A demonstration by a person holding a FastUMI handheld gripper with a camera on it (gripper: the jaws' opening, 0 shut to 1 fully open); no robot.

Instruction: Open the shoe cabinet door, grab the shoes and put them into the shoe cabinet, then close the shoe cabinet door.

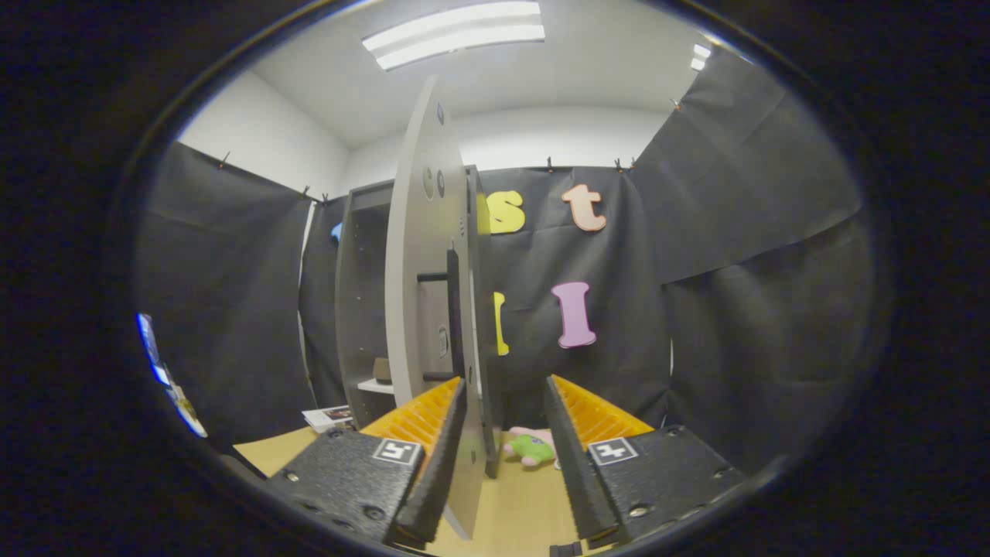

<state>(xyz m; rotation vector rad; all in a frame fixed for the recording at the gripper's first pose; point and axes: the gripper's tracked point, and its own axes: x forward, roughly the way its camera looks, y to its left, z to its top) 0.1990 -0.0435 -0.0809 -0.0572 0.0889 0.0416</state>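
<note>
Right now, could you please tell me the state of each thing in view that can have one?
shoe cabinet door: swung open, seen nearly edge-on, its edge between the fingers.
shoe cabinet: open, a small dark object on the shelf inside.
gripper: fingers apart, not pressing on anything.
pink and green shoe: on the floor beyond the fingers, outside the cabinet.
ceiling light: on.

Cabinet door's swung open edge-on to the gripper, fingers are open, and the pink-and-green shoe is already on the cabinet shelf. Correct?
Not quite. The gripper view shows the pink-and-green shoe on the floor beyond the fingers, beside the shoe cabinet, not on its shelf. The rest holds: the cabinet door stands open edge-on and the gripper is open.
</note>
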